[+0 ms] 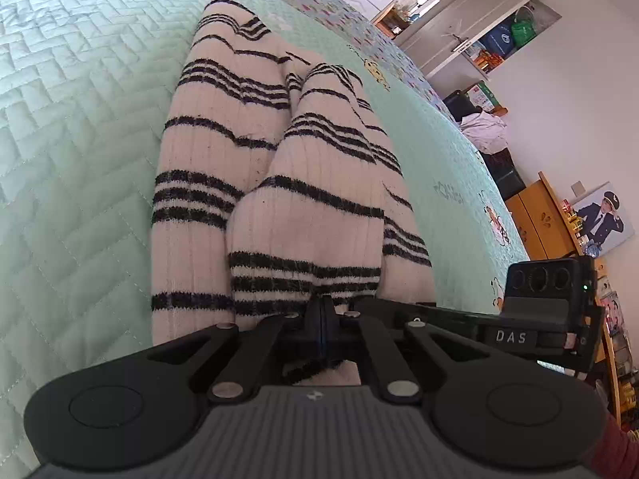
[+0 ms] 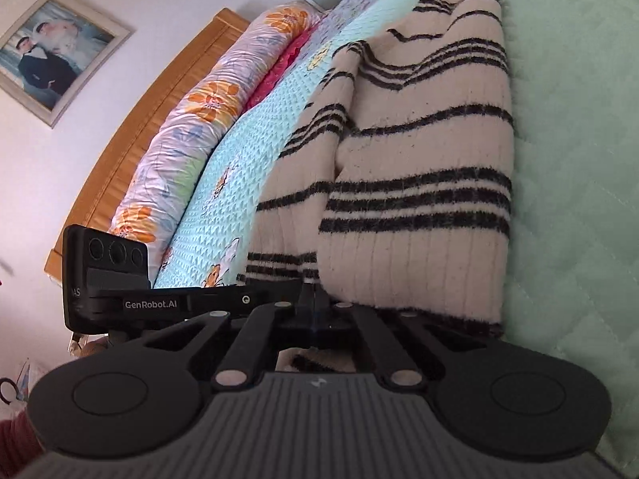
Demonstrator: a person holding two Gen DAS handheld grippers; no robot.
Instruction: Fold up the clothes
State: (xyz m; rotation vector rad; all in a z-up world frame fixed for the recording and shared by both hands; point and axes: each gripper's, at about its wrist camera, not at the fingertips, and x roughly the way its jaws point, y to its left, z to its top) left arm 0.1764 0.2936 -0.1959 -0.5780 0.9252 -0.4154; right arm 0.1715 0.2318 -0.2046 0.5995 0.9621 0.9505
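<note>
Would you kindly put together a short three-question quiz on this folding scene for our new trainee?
1. True or false: the striped sweater lies on a green quilted bedspread.
2. What is the left gripper doing? A. shut on the sweater's near edge B. open above it C. resting on the bedspread
3. Fill in: in the right wrist view, the right gripper is shut at the sweater's near ____.

Key: 1 true; 2 A; 3 edge.
</note>
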